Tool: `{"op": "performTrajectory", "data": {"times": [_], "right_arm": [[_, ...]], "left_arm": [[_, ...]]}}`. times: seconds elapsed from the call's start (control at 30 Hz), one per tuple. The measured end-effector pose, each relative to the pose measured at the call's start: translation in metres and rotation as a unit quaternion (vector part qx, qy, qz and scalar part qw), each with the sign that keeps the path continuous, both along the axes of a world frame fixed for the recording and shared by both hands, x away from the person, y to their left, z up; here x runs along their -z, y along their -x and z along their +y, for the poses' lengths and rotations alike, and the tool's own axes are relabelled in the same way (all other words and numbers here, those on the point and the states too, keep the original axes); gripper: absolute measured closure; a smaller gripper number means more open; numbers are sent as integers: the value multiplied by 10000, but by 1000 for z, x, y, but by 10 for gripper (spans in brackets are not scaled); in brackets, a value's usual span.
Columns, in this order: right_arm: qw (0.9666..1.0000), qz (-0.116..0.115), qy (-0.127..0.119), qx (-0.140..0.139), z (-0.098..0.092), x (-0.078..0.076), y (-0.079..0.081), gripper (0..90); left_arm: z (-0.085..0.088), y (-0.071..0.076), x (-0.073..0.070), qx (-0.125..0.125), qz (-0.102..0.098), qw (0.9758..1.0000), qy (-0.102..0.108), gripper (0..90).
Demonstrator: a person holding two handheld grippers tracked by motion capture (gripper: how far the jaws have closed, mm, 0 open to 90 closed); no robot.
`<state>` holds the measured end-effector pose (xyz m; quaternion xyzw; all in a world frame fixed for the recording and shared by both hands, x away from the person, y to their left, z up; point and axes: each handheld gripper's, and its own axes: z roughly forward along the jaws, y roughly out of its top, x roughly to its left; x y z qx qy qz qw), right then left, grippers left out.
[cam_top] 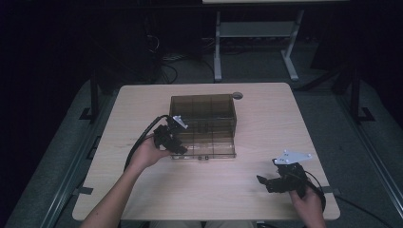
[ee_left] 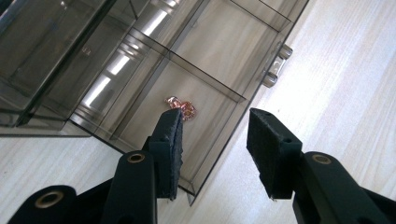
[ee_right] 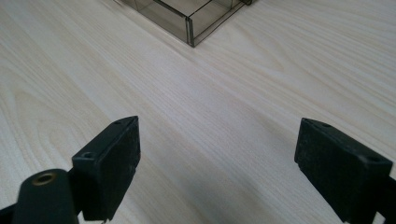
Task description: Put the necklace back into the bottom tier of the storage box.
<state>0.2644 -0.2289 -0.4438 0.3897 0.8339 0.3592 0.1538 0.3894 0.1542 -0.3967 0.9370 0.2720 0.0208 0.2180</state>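
**One wrapped sweet in the open drawer**

High view: one smoky transparent plastic drawer box (cam_top: 203, 124) on the pale wooden table (cam_top: 266, 123); left gripper (cam_top: 177, 148) at its pulled-out drawer, right gripper (cam_top: 263, 180) well apart.

Left gripper view: jaws half-open, empty, above one pink foil-wrapped sweet (ee_left: 182, 106) in a drawer compartment.

Right gripper view: jaws wide, empty.

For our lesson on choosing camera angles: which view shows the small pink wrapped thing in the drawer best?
The left gripper view: the pink thing lies close up on the floor of a drawer compartment, just beyond the left fingers. In the high view it is too small to make out. The right gripper view catches a drawer corner.
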Motion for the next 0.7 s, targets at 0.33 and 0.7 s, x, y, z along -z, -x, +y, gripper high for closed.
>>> {"op": "performTrajectory", "data": {"times": [0.33, 0.7], "right_arm": [[10000, 9, 18, 2, 0, 0, 0, 138], [10000, 8, 40, 2, 1, 0, 0, 137]], "left_arm": [[10, 7, -3, 1, -49, 10000, 22, 528], [23, 18, -3, -17, -137, 9999, 29, 499]]}}
